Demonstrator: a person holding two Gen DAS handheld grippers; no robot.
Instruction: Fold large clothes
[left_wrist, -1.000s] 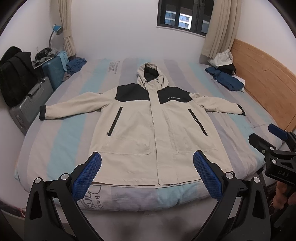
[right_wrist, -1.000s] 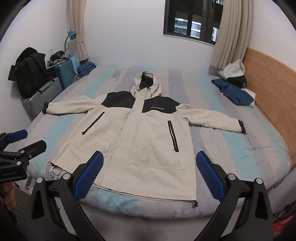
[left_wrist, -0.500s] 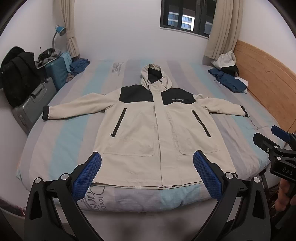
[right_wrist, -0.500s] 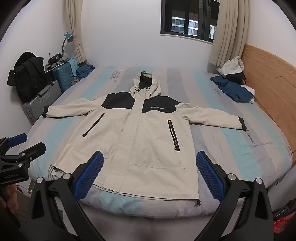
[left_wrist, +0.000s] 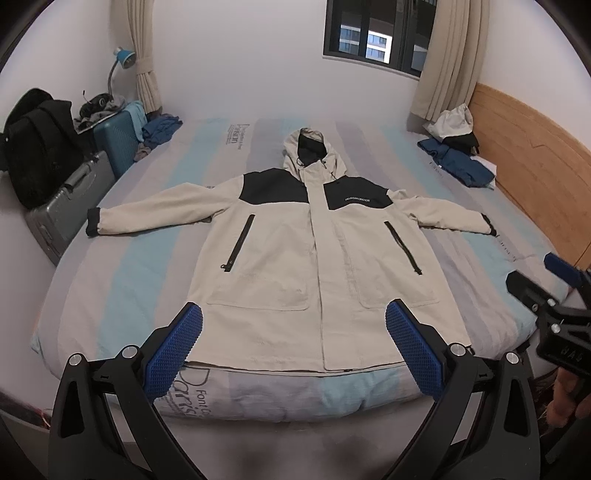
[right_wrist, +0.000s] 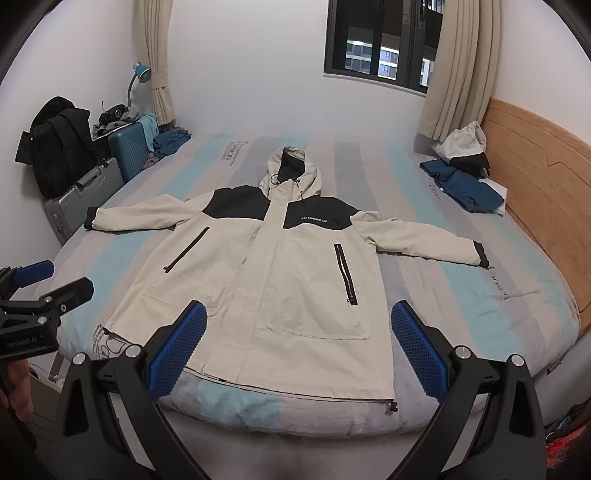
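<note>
A cream hooded jacket (left_wrist: 295, 258) with black shoulder panels lies flat, front up, on the striped bed (left_wrist: 110, 280), both sleeves spread out and hem at the near edge. It also shows in the right wrist view (right_wrist: 295, 280). My left gripper (left_wrist: 293, 339) is open and empty, held above the hem at the foot of the bed. My right gripper (right_wrist: 295, 339) is open and empty, also over the hem, further right. Each gripper shows at the edge of the other's view: the right gripper (left_wrist: 546, 291) and the left gripper (right_wrist: 44, 288).
Folded blue and white clothes (left_wrist: 458, 155) lie at the bed's far right by the wooden headboard (left_wrist: 535, 166). Suitcases (left_wrist: 66, 214) and a black backpack (left_wrist: 37, 147) stand left of the bed. A window and curtains are on the far wall.
Both grippers have risen slightly and tilted, so the jacket sits lower in both views. The jacket has not moved. Both grippers stay open.
</note>
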